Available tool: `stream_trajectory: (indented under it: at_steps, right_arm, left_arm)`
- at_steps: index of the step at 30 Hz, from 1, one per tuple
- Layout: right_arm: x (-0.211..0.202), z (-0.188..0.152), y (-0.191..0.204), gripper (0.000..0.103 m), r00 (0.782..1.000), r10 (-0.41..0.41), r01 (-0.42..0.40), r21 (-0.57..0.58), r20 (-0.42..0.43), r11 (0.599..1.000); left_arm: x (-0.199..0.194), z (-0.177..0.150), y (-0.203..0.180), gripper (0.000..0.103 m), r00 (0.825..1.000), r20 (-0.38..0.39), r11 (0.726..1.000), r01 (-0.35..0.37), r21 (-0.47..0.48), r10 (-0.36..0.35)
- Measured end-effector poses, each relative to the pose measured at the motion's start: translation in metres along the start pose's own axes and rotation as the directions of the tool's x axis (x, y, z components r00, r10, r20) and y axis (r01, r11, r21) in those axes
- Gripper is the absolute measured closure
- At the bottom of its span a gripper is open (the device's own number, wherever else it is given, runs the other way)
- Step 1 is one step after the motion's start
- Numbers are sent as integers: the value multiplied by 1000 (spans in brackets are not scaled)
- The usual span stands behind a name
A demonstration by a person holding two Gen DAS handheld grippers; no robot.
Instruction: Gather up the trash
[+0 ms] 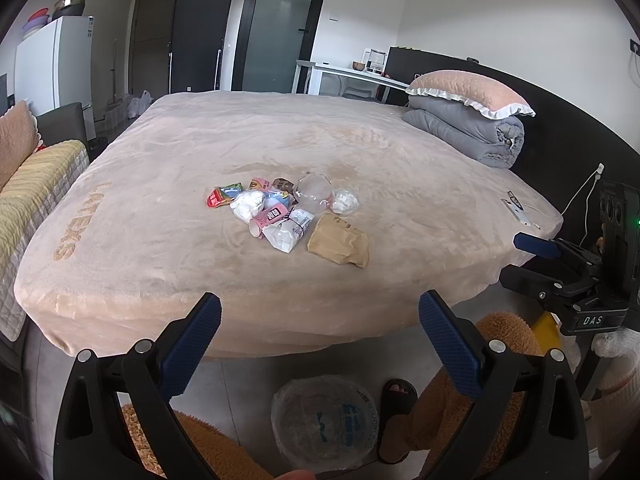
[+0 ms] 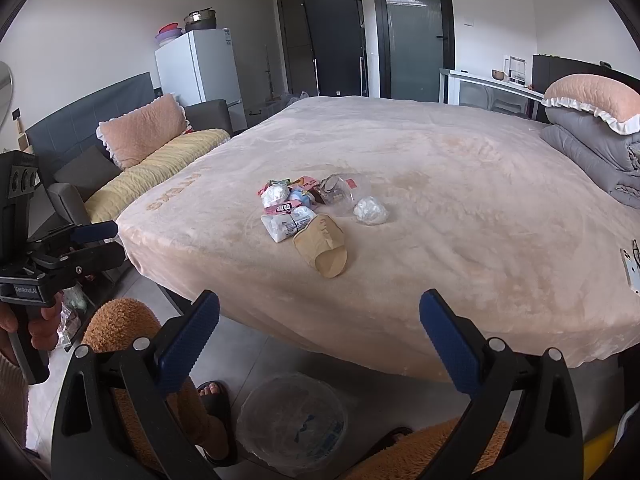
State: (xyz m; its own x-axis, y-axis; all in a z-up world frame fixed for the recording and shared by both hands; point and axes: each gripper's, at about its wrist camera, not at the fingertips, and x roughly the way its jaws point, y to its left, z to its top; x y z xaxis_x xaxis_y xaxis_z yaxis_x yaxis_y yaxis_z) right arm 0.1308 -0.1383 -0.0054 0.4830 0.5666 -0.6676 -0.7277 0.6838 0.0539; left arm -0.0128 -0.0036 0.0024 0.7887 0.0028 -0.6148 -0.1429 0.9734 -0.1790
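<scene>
Trash pile (image 1: 286, 210) mid-bed (image 1: 160, 240), bin (image 1: 324, 424) on floor below. Left gripper (image 1: 320, 344) & right gripper (image 2: 320, 344) fingers apart, empty. Take near paper bag (image 1: 338, 240) first, pinch crumpled edge.

Beige bed (image 1: 160, 216) carries a trash pile (image 1: 288, 212), folded quilt (image 1: 468, 128).

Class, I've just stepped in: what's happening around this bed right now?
A person stands at the foot of the bed holding a gripper in each hand. The left gripper and right gripper are both open and empty, short of the mattress. The trash pile lies untouched mid-bed, with a brown paper bag nearest. A lined bin waits on the floor below.
</scene>
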Motion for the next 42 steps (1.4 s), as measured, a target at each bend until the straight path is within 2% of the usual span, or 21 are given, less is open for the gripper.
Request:
stream_trajectory:
  at_steps: [21,33,42]
  right_arm:
    - [5,-1,-1,4,1000,1,-1,3,-9,1000]
    - [25,9,-11,4,999,-2,2,2,-40,1000]
    - [54,23,-14,4,996,52,-51,8,-71,999]
  left_arm:
    - [6,1,-2,6,1000,-17,1000,-1,1,1]
    - [29,15,5,6,999,-44,1000,8,2,-8]
    - [49,26,14,6,998,-56,1000,21,15,-20]
